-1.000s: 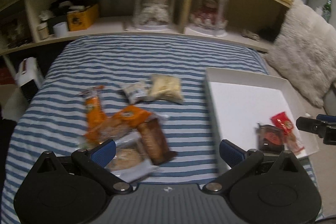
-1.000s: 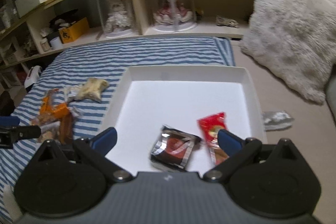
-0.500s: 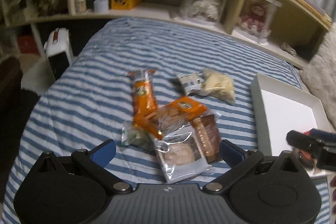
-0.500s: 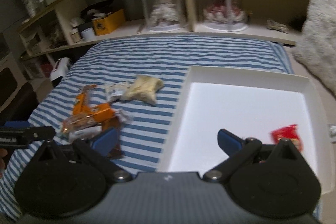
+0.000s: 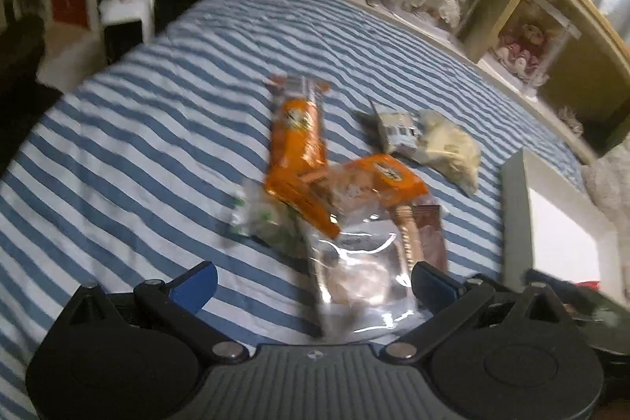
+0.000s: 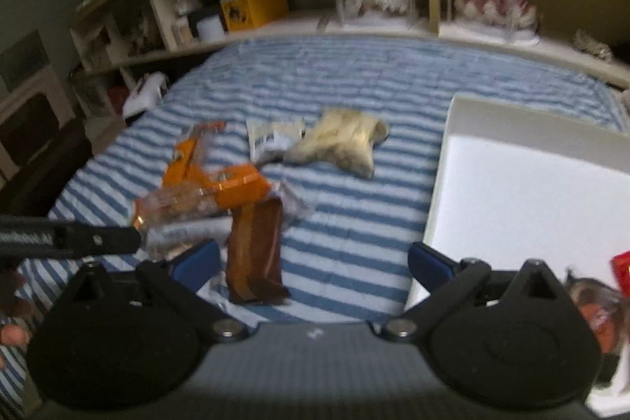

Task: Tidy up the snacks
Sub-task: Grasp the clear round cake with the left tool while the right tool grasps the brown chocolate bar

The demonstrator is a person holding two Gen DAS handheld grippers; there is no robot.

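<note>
Grippers both gape empty: left gripper hangs over the clear packet at the snack pile's near edge, right gripper by the brown bar. Step in hand: picking the next snack; next, close on one and carry it right to the white tray.

Both views are taken from low over the blue-and-white striped bed, facing the wooden shelving behind it. The heap of orange and clear snack packets is seen close up by the left wrist camera; the heap and the white shallow box are shared with the right wrist view.
</note>
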